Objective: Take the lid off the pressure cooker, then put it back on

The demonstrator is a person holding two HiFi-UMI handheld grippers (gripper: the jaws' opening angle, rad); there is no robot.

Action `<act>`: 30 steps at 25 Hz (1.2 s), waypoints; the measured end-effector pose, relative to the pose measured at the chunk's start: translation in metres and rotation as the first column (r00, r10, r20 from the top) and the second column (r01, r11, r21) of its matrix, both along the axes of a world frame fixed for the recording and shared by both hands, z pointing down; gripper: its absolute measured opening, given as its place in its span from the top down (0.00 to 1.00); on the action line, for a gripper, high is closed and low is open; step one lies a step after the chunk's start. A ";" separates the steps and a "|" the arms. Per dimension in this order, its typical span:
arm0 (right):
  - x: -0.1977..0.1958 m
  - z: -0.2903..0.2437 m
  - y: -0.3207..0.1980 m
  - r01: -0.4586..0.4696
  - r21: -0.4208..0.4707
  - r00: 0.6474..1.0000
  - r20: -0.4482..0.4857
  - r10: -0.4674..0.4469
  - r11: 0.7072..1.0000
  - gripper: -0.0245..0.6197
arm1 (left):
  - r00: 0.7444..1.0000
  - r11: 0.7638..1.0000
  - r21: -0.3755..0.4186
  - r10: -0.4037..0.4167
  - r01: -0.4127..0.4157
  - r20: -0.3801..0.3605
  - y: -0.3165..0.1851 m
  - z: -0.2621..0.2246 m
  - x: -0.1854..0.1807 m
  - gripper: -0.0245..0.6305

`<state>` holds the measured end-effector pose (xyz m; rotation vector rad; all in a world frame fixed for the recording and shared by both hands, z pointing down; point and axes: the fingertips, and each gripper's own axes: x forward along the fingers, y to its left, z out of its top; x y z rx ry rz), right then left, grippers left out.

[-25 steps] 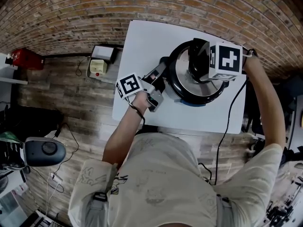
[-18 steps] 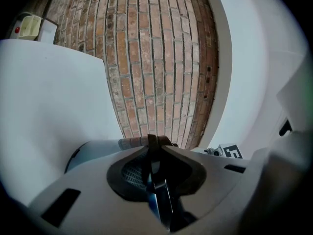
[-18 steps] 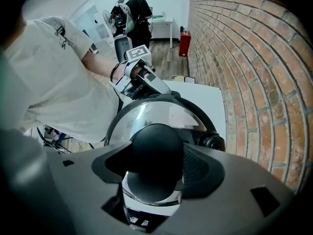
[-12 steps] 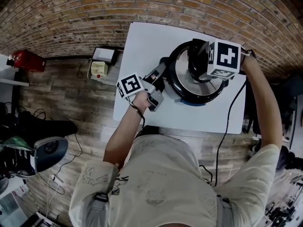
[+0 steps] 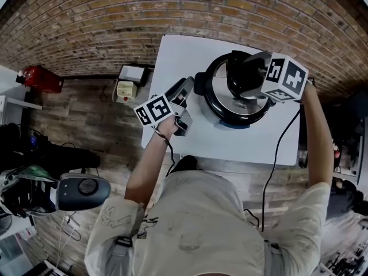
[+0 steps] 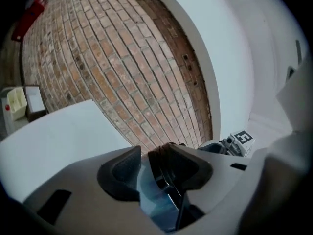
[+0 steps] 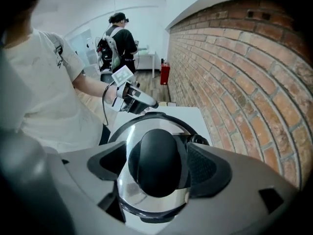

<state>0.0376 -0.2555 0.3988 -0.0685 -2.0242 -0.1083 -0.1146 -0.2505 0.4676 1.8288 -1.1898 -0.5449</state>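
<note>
- The pressure cooker (image 5: 217, 111) stands on the right half of the white desk (image 5: 172, 56), near its right edge, with the steel lid (image 7: 146, 202) seated on it.
- The right gripper (image 7: 156, 163) points steeply down over the lid. Its jaws have just been opening and now stand spread, one on each side of the lid's black knob (image 7: 156, 151), which sits between the pads.
- The left gripper (image 5: 185, 88) lies level at the desk's left edge. Its jaws have just been opening and stand apart. In the left gripper view the ribbed black end of the cooker's side handle (image 6: 168, 163) shows between them, with the left pad clear of it.
- The only markings that can be made out are the black-and-white square markers on the left cube (image 5: 154, 109) and the right cube (image 5: 286, 77). They are blocky code patterns, not words.
- On the wooden floor past the desk's left edge sits a pale box (image 5: 122, 88) with a red dot. Any print on it is too small to read.
- A red canister (image 5: 37, 76) stands at the foot of the brick wall (image 5: 115, 16).
- A black cable (image 5: 279, 142) hangs over the desk's near right corner.
</note>
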 end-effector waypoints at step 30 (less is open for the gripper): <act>0.152 -0.018 0.125 -0.861 -0.124 0.158 0.856 0.492 0.494 0.35 | 0.435 0.864 0.495 -0.482 0.091 0.761 0.184 -0.105 0.034 0.67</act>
